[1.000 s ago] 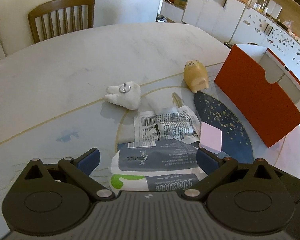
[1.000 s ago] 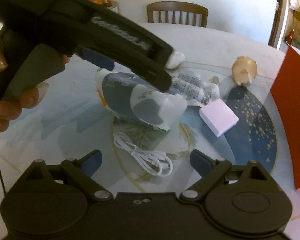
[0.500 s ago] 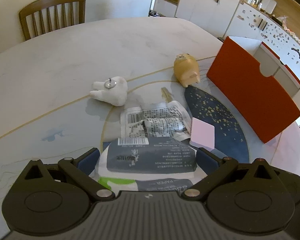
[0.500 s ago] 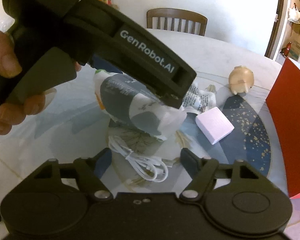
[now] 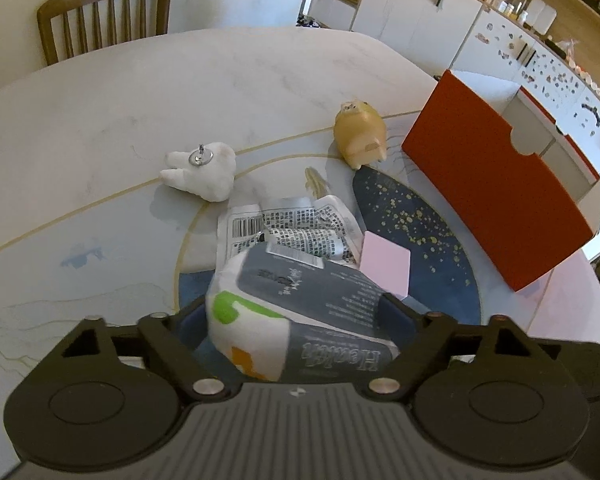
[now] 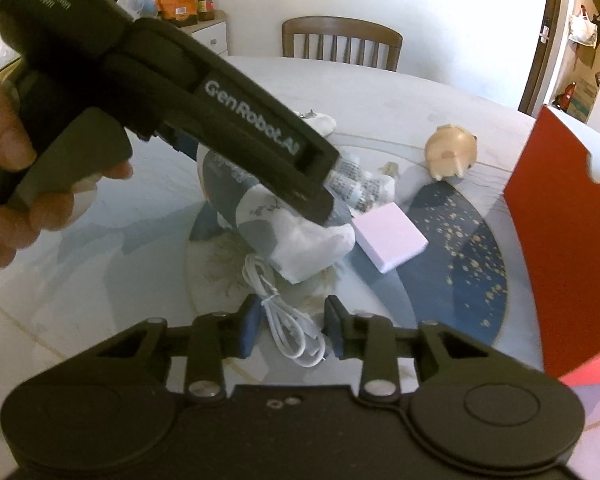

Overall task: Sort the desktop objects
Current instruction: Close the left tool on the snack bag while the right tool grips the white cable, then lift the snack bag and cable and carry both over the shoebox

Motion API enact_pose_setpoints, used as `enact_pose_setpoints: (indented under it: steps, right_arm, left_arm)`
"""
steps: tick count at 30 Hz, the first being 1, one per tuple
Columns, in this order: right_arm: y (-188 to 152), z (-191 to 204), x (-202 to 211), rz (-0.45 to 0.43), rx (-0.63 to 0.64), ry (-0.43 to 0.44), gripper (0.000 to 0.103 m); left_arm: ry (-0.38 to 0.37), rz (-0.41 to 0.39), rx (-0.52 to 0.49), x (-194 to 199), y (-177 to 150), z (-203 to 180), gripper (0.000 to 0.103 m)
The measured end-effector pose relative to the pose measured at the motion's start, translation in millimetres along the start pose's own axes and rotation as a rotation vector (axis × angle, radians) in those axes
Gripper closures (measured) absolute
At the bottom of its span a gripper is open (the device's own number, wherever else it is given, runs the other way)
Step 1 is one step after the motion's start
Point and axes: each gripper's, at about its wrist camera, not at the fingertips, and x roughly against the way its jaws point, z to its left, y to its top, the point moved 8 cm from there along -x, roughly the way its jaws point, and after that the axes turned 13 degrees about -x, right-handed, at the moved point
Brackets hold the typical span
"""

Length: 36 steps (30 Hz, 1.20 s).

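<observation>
1. The left gripper [image 5: 292, 316] is clamping its fingers on the tissue pack [image 5: 300, 304]. A second ago that pack was lying flat between wide fingers; now it is tilting up, one end raised, the soft wrapper bulging between the pads. From the right wrist view the pack [image 6: 284, 236] is hanging off the table at its lower corner.

2. The right gripper [image 6: 288, 330] is narrowing over the white USB cable [image 6: 288, 332]. Its fingers were wide a second ago; now they are standing close on either side of the coil. I cannot tell whether they are pinching it yet.

3. Meaning for the task: both hands are working at once, one item lifted, a second about to be taken. I judge the pack is heading for the red organizer box [image 5: 496, 196], well apart to the right.

4. Just beyond the pack, the pink block [image 5: 386, 264] is lying flat, and the crumpled printed sachet [image 5: 292, 232] is now partly uncovered as the pack comes up.

5. Farther out, the tooth-shaped figurine [image 5: 200, 170] and the pig figurine [image 5: 360, 134] are sitting unmoved on the marble table [image 5: 140, 92].

6. Risk, as a judgement: the pack is soft and held near one end, so it may sag or slip in transit.
</observation>
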Motion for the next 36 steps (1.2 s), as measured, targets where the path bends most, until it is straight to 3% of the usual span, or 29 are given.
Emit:
enact_pose_setpoints:
  steps: [2, 6, 10, 14, 22, 25, 26, 29, 31, 36]
  right_arm:
    - [-3.7, -5.3, 4.9, 0.002, -0.005, -0.008, 0.069]
    - [-9.2, -17.4, 12.2, 0.005, -0.022, -0.028, 0.069]
    - [-13.4, -30.5, 19.3, 0.011, -0.041, -0.051, 0.070]
    - [-20.2, -44.9, 27.8, 0.013, -0.059, -0.075, 0.070]
    - [-30.4, -78.3, 41.3, 0.019, -0.094, -0.114, 0.071]
    - [-35.2, -87.7, 44.5, 0.021, -0.110, -0.119, 0.071]
    - [-36.3, -90.2, 44.9, 0.020, -0.112, -0.120, 0.071]
    - [-40.2, -96.3, 46.8, 0.020, -0.119, -0.117, 0.071]
    - [-43.0, -98.5, 48.9, 0.020, -0.121, -0.118, 0.070]
    - [-45.9, -102.3, 51.3, 0.021, -0.121, -0.117, 0.070]
  left_arm:
    - [-0.007, -0.005, 0.013, 1.1, 1.4, -0.3, 0.032]
    - [-0.009, -0.012, 0.046, 4.3, 3.7, -2.1, 0.058]
    - [-0.015, -0.031, 0.078, 8.8, 6.3, -6.2, 0.071]
    - [-0.017, -0.058, 0.110, 14.5, 8.0, -9.3, 0.090]
    - [-0.064, -0.058, 0.172, 14.8, 1.5, -16.7, 0.093]
    - [-0.089, -0.056, 0.188, 15.7, 1.7, -21.0, 0.088]
    - [-0.079, -0.058, 0.178, 16.9, 2.4, -22.7, 0.079]
    - [-0.107, -0.060, 0.175, 17.8, 4.9, -29.5, 0.013]
    - [-0.119, -0.068, 0.171, 17.9, 7.4, -33.9, 0.012]
    - [-0.169, 0.032, 0.192, -2.7, -0.2, -49.5, 0.012]
